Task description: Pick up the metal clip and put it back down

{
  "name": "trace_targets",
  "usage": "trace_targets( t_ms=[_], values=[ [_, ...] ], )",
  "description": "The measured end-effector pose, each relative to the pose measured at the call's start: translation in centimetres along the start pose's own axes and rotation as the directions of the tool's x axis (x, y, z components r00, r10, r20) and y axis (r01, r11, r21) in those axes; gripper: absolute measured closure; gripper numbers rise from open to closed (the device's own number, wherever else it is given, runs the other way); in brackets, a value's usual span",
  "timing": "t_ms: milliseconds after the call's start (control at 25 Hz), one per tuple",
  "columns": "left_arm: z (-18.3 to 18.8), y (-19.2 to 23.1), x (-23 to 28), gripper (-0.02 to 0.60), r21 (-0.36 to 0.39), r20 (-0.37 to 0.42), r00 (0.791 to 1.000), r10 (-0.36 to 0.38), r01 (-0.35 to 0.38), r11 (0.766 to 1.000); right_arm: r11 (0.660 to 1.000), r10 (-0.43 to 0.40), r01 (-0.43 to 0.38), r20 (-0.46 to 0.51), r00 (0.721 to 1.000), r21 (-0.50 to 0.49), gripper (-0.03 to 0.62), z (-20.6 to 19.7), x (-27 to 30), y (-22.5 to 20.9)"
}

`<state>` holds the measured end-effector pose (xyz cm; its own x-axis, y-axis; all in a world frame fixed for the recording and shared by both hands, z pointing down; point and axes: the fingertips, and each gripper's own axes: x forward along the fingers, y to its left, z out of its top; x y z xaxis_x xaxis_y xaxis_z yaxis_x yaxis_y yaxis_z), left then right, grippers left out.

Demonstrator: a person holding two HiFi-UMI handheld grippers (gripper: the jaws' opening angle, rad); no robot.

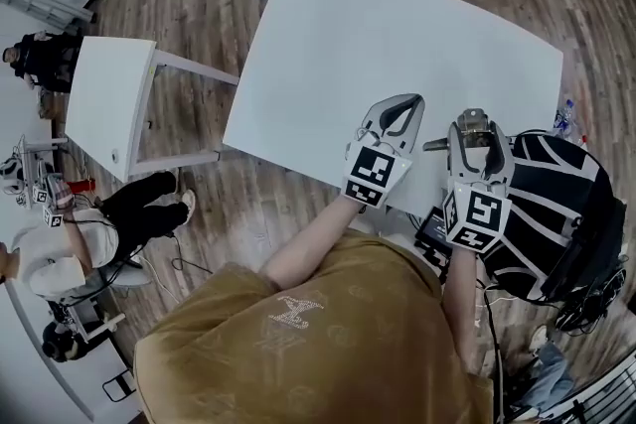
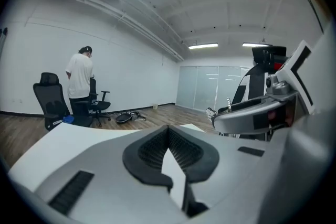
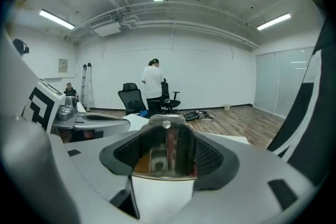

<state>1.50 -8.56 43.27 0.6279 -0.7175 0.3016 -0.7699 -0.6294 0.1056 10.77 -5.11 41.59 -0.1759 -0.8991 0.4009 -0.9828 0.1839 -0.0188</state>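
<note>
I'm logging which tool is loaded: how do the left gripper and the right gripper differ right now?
The left gripper has its jaws closed together on nothing; the right gripper has its jaws clamped on the metal clip. In the head view the left gripper angles toward the right one, while the right gripper points straight ahead. Both sit over the near edge of the white table.

a large white table [image 1: 397,45] stands on wood floor [image 1: 199,15] near a smaller white table [image 1: 109,99].
</note>
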Motion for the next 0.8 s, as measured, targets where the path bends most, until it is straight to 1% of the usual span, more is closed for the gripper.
trace_targets(
  t_ms=[240,480,640,800],
  values=[
    [4.2,0.2,-1.1,0.574,0.034,0.096,0.995,0.031,-0.035,0.999,1.0,-0.016,0.017,0.094,0.995,-0.008,0.304,3.1,-1.5,-0.3],
    [7.3,-0.3,-1.9,0.574,0.062,0.162,0.986,0.04,-0.051,0.997,0.999,-0.024,0.029,0.184,0.983,-0.025,0.304,6.6,-3.1,-0.3],
    [9.6,-0.7,-2.6,0.574,0.073,0.205,0.978,0.041,-0.057,0.996,0.999,-0.039,0.046,0.248,0.968,-0.025,0.304,8.9,-4.5,-0.5],
    [11.9,-0.9,-3.4,0.574,0.086,0.253,0.966,0.047,-0.071,0.994,0.994,-0.089,0.106,0.318,0.944,-0.035,0.304,10.6,-6.0,-1.2]
  ],
)
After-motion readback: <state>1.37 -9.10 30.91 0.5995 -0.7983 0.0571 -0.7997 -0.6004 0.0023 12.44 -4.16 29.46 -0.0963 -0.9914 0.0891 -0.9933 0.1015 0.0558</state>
